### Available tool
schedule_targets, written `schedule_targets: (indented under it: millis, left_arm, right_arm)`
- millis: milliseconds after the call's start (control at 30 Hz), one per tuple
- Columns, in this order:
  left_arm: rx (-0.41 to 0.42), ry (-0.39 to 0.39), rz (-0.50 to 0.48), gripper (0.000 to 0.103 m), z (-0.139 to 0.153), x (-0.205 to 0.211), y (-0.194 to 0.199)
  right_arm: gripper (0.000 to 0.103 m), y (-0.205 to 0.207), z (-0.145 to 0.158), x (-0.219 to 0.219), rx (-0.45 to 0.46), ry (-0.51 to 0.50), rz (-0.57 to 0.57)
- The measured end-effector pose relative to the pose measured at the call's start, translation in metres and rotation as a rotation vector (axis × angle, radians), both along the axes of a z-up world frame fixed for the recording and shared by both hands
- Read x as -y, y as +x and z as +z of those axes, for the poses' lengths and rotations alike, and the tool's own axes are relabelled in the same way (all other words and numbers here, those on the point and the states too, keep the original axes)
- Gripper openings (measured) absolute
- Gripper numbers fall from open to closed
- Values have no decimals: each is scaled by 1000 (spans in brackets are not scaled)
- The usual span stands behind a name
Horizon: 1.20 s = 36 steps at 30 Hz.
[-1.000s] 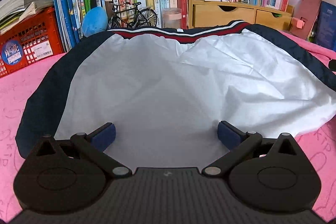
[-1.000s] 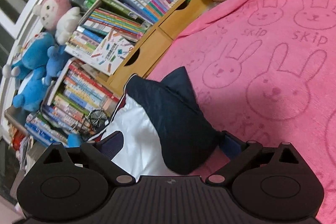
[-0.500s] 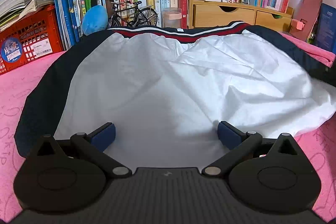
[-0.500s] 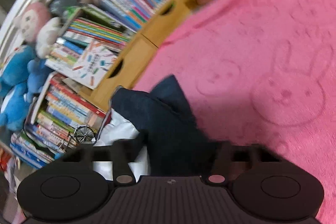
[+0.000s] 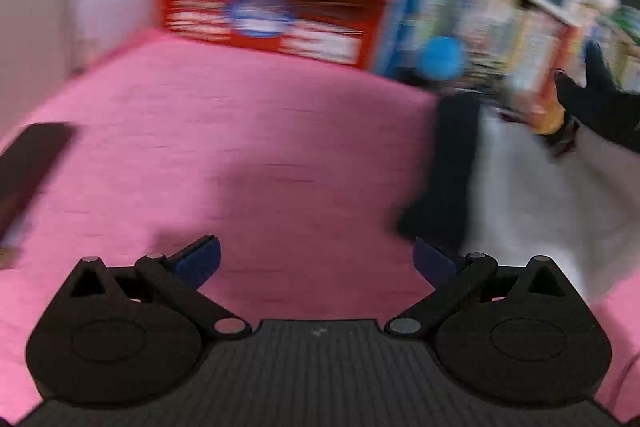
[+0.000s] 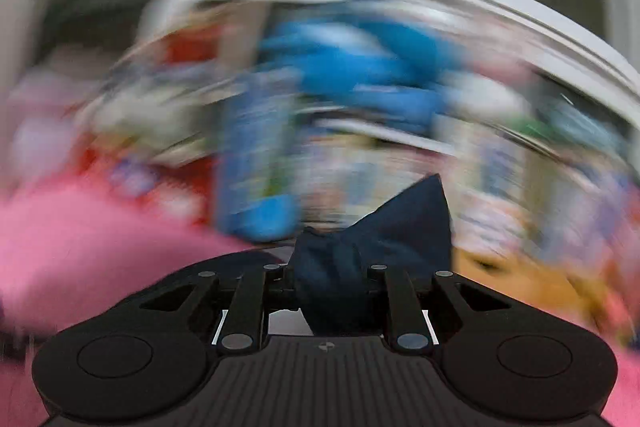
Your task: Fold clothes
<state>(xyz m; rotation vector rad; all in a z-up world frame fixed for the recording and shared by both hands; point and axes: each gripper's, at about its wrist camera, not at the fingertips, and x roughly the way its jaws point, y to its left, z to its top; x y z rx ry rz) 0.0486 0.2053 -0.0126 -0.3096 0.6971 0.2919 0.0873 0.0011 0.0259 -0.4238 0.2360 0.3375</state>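
Counted here are two hand-held grippers, the left hand-held gripper (image 5: 316, 255) and the right hand-held gripper (image 6: 330, 279), one white and navy garment (image 5: 532, 195), one pink blanket (image 5: 240, 147), one red crate (image 5: 276, 15) and one dark flat object (image 5: 28, 163).

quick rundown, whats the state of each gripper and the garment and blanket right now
left gripper: open, empty, over bare pink blanket
right gripper: shut on navy sleeve, lifted
navy sleeve: bunched, pinched between the jaws, tip sticking up
jacket: white body with navy edge, lying on the blanket to the right of the left gripper
pink blanket: spread flat under everything
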Motion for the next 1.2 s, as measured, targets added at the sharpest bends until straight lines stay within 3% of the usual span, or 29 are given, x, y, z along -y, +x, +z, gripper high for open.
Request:
schedule_targets:
  millis: [100, 167, 233, 433, 500, 533, 567, 667, 733, 800, 833, 867, 967, 1000, 1100, 1200]
  left_arm:
    - [1, -60, -18, 103, -7, -15, -5]
    - [16, -59, -29, 103, -10, -15, -6]
    - [16, -45, -39, 103, -11, -12, -5]
    - [39, -54, -46, 103, -15, -13, -2]
    - [47, -57, -45, 103, -16, -14, -4]
    - [52, -48, -49, 103, -17, -13, -5]
    - [56, -38, -53, 103, -18, -12, -5]
    - [58, 10, -61, 103, -21, -6, -5]
    - [48, 37, -59, 103, -22, -2, -3]
    - [40, 42, -55, 103, -22, 0, -2]
    - [44, 12, -54, 103, -20, -3, -2]
    - [60, -47, -68, 103, -17, -9, -2]
    - [138, -218, -137, 103, -4, -24, 0]
    - [158, -234, -158, 103, 1, -25, 3]
    - [184, -169, -182, 103, 15, -17, 22]
    - [135, -102, -184, 103, 13, -2, 47]
  right_arm:
    - [20, -5, -43, -65, -34, -196, 134]
    - [20, -7, -63, -84, -44, -272, 140]
    - [20, -7, -71, -90, -48, -289, 132]
    - [22, -4, -56, -80, -77, -226, 144]
    - [41, -10, -53, -73, -69, -248, 145]
    - [65, -16, -53, -68, -43, -277, 143]
    - [79, -25, -54, -61, -2, -304, 143]
    - [80, -41, -61, -45, 62, -370, 122]
    - [77, -42, -67, -39, 72, -399, 98]
    - [46, -32, -76, -41, 77, -434, 64]
    - [26, -26, -81, -44, 92, -450, 45]
    - [20, -23, -82, -47, 101, -449, 38]
    - [18, -24, -78, -60, 127, -421, 59]
    - [17, -24, -78, -64, 132, -423, 73]
    - [17, -21, -89, -76, 135, -465, 103]
    - [18, -25, -102, -78, 153, -523, 120]
